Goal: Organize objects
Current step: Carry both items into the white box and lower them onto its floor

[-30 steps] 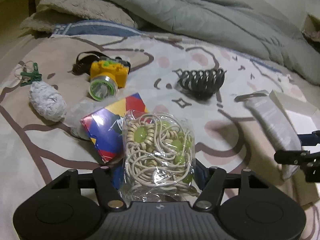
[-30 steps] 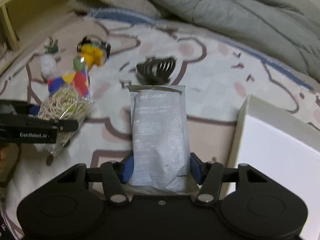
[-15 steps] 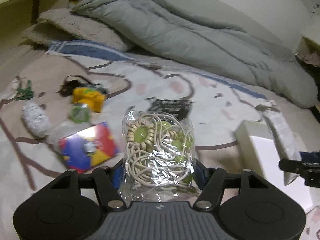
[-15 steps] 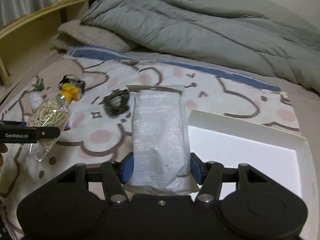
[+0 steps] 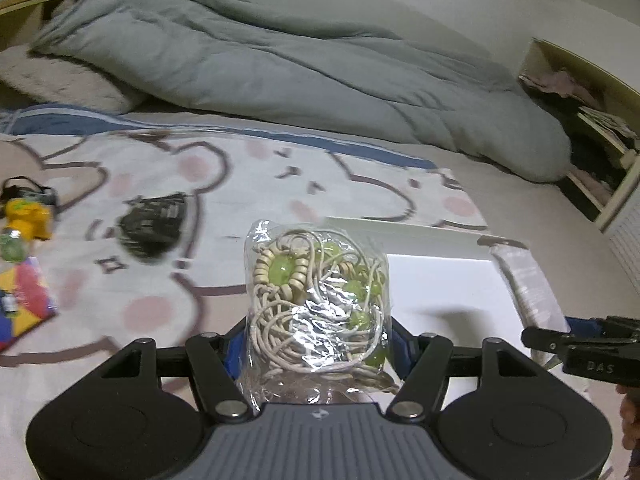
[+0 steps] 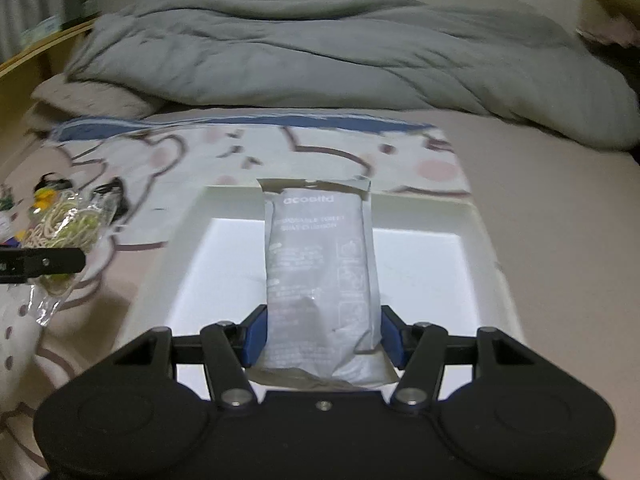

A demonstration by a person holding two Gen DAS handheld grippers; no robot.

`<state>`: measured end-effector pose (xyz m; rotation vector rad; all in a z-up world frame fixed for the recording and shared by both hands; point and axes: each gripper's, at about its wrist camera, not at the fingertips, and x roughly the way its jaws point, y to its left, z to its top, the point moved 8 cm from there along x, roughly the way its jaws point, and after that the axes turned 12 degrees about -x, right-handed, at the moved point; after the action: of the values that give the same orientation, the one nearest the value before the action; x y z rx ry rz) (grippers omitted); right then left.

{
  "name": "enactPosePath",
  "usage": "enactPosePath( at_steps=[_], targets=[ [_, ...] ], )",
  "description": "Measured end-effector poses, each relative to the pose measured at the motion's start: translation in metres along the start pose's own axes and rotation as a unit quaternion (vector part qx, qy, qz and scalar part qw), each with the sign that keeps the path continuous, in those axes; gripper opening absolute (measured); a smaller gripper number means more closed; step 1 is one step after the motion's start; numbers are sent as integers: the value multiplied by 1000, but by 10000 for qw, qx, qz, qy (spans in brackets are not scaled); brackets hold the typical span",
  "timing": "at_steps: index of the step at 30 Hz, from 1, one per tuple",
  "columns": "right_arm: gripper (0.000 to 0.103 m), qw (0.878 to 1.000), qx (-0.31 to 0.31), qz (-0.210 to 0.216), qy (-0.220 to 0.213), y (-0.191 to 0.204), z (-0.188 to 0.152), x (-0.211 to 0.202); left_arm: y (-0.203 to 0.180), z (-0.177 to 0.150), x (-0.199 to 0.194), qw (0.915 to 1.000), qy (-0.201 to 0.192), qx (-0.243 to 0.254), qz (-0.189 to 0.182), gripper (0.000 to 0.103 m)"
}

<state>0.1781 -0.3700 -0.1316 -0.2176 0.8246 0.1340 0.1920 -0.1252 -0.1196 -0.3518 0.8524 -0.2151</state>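
My left gripper point(image 5: 318, 344) is shut on a clear bag of beaded cord point(image 5: 318, 300) with green beads, held above the left edge of a white open box point(image 5: 448, 280) on the bed. My right gripper point(image 6: 318, 334) is shut on a grey foil packet point(image 6: 320, 264), held upright over the inside of the white box point(image 6: 472, 264). The packet also shows at the right of the left wrist view point(image 5: 528, 280). The bag and left gripper show at the left of the right wrist view point(image 6: 64, 224).
On the printed sheet to the left lie a black hair claw point(image 5: 154, 220), a yellow toy point(image 5: 30, 218) and a colourful booklet point(image 5: 22, 300). A grey duvet point(image 5: 280, 76) is heaped at the back. A wooden shelf point(image 5: 592, 120) stands at the right.
Both grippers have swung right with their loads. The white box now sits under the grey packet and beside the bead bag; the loose items have slid to the left edge of view.
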Motion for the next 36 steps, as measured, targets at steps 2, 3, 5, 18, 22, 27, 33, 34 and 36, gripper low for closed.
enactPosePath(
  at_steps=[2, 3, 5, 18, 22, 27, 33, 34, 36],
  targets=[
    [59, 9999, 83, -84, 40, -16, -10, 0, -14, -6, 5, 10000, 49, 6, -80, 67],
    [59, 9999, 115, -116, 57, -22, -15, 0, -22, -9, 7, 9999, 77, 6, -118, 67],
    [59, 9997, 169, -166, 81, -34, -24, 0, -37, -16, 13, 9997, 138, 0, -200, 67],
    [59, 9994, 182, -122, 272, -63, -56, 11, -97, -55, 54, 9969, 506, -406, -445, 67],
    [59, 9987, 169, -122, 468, -67, -67, 18, -105, -65, 65, 9953, 671, -553, -415, 67],
    [59, 9965, 278, -89, 789, -70, -78, 25, -105, -78, 76, 9944, 812, -599, -298, 67],
    [71, 9944, 439, -152, 953, -75, -82, 27, -102, -89, 89, 9916, 999, -795, -190, 67],
    [73, 9940, 482, -162, 968, -76, -81, 24, -102, -91, 91, 9911, 1034, -820, -166, 67],
    [77, 9942, 598, -116, 892, -76, -77, 17, -102, -94, 94, 9904, 1084, -854, -107, 67]
  ],
)
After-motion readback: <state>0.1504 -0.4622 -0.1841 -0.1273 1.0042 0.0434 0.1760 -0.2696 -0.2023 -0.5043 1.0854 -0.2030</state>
